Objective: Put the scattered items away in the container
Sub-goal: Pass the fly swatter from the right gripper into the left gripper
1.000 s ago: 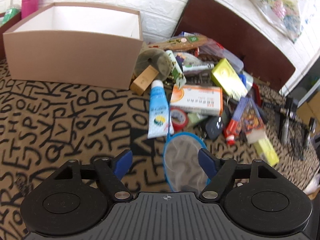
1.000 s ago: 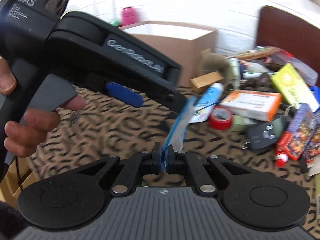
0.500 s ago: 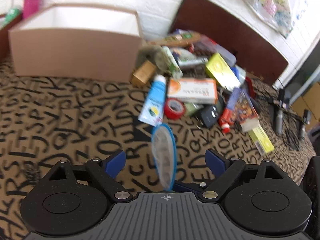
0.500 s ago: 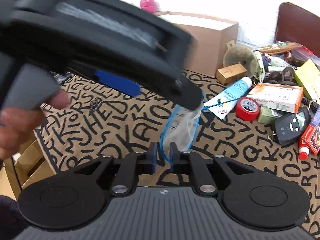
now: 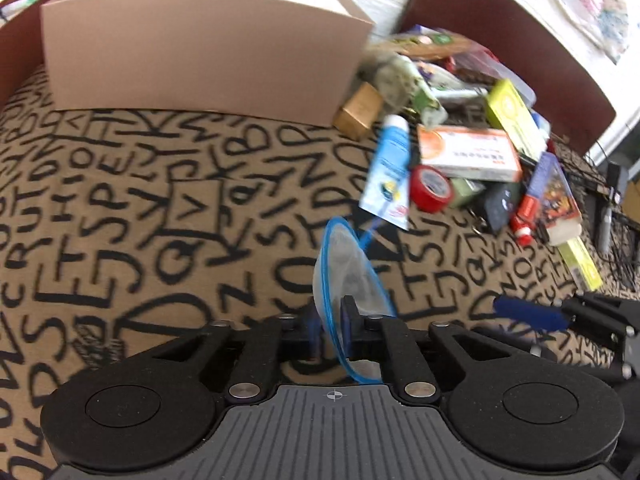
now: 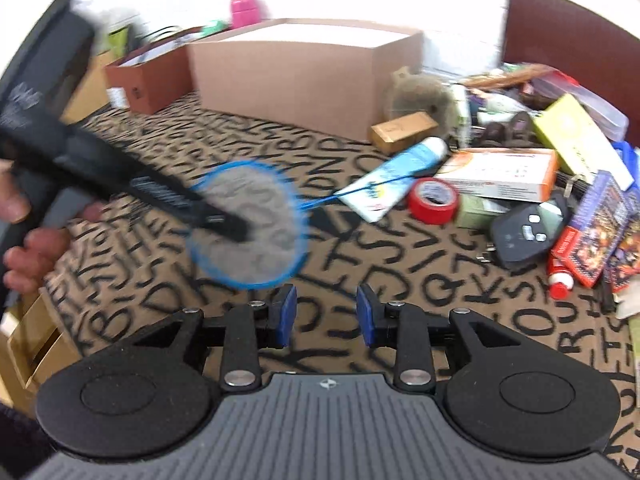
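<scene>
The net (image 5: 352,280) hangs above the cloth, well short of the box (image 5: 200,52). It is pinched by its thin rim only — it may twist or slip out during the carry. Left gripper (image 5: 330,326) is clamped on the rim; right gripper (image 6: 326,314) stands wide, empty, just below the net.

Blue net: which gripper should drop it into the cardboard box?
Left. The left gripper is shut on the blue net, with the cardboard box open ahead. The right gripper is open and holds nothing.
</scene>
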